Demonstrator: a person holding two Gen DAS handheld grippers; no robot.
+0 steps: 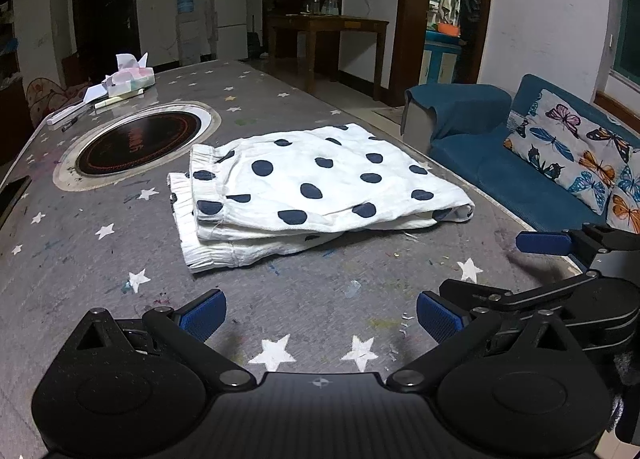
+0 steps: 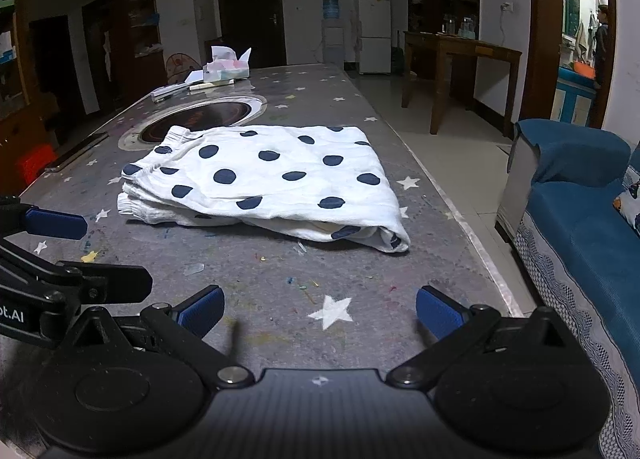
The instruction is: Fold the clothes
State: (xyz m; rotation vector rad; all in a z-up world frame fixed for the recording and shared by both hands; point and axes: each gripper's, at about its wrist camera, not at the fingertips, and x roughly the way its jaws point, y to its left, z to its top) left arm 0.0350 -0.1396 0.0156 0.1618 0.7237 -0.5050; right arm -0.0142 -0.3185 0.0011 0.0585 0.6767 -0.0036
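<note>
White trousers with dark blue dots (image 1: 316, 189) (image 2: 272, 179) lie folded in layers on the grey star-printed table (image 1: 100, 267) (image 2: 280, 287), elastic waistband toward the left. My left gripper (image 1: 320, 317) is open, hovering over the table short of the garment, nothing between its blue pads. My right gripper (image 2: 318, 313) is also open and empty, a little nearer than the garment's front edge. The right gripper's blue pad (image 1: 542, 243) shows at the right of the left wrist view; the left gripper's pad (image 2: 56, 223) shows at the left of the right wrist view.
A round black cooktop (image 1: 138, 143) (image 2: 200, 121) is set into the table behind the trousers. A tissue pack and papers (image 1: 128, 77) (image 2: 226, 67) lie at the far end. A blue sofa (image 1: 520, 175) (image 2: 580, 227) with a butterfly cushion (image 1: 576, 151) stands right of the table. A person (image 1: 470, 19) stands in a far doorway.
</note>
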